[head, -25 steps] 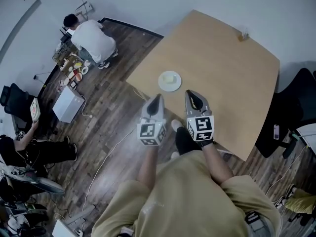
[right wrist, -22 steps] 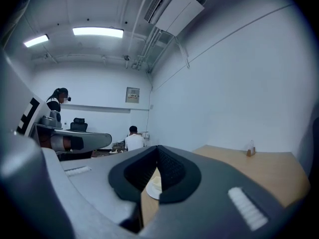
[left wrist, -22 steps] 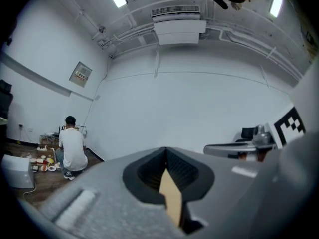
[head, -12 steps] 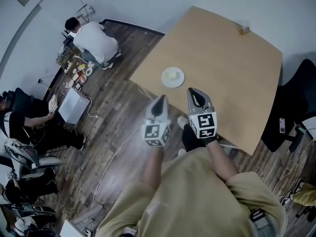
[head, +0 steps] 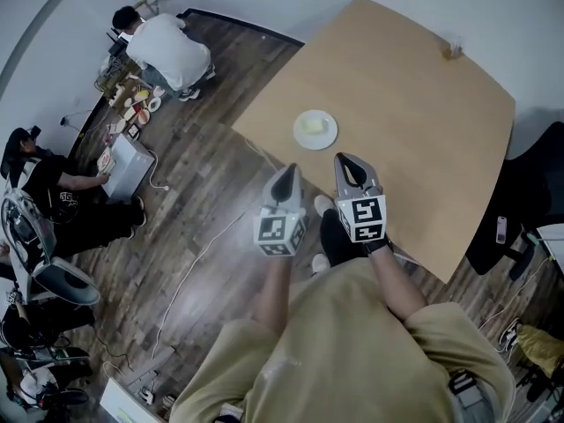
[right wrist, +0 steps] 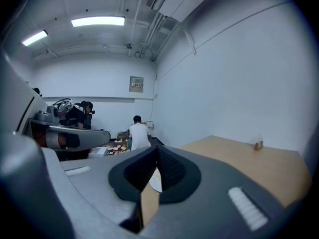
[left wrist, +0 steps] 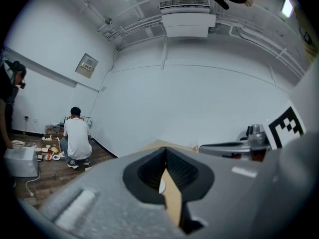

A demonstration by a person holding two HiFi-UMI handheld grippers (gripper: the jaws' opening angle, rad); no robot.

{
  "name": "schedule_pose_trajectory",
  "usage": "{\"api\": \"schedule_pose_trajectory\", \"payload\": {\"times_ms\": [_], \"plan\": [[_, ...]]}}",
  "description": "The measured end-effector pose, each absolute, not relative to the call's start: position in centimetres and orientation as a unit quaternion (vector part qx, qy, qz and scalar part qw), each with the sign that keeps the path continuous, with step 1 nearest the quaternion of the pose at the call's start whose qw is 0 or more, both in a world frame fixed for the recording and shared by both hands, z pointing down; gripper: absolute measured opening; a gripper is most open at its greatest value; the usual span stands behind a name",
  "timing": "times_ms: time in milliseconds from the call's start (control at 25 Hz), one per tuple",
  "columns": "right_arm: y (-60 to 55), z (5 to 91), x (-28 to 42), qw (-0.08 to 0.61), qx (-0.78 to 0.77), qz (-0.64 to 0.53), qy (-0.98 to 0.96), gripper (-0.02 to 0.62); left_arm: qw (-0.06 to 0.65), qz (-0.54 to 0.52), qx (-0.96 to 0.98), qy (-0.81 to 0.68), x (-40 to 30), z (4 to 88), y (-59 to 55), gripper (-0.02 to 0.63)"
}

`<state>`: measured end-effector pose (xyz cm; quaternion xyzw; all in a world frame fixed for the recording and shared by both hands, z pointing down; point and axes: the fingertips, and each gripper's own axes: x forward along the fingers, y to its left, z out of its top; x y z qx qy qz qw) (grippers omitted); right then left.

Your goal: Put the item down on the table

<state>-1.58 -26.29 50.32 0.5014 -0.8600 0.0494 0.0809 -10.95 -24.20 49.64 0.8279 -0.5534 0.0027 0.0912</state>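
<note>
A wide wooden table [head: 414,122] fills the upper right and sits slightly higher in the head view than a second ago. A person in black [head: 53,183] at the far left has shifted upward too. At the table's near edge, the left gripper [head: 285,176] and right gripper [head: 347,166] stay side by side, both clenched on nothing. Beyond them a white plate [head: 328,140] on the table carries the pale yellow item [head: 310,124]. A framed wall sign [right wrist: 136,84] is too small to read.

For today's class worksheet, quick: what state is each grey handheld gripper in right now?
Left grey two-jaw gripper: closed, holding nothing.
Right grey two-jaw gripper: closed, holding nothing.
</note>
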Motion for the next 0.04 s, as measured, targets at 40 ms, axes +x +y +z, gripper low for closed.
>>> {"api": "schedule_pose_trajectory", "payload": {"times_ms": [40], "plan": [[-27.06,50.67,-1.95,0.084,0.5,0.05,-0.861,0.005,0.095,0.003,0.826,-0.556,-11.4,50.07,-24.97,0.002]]}}
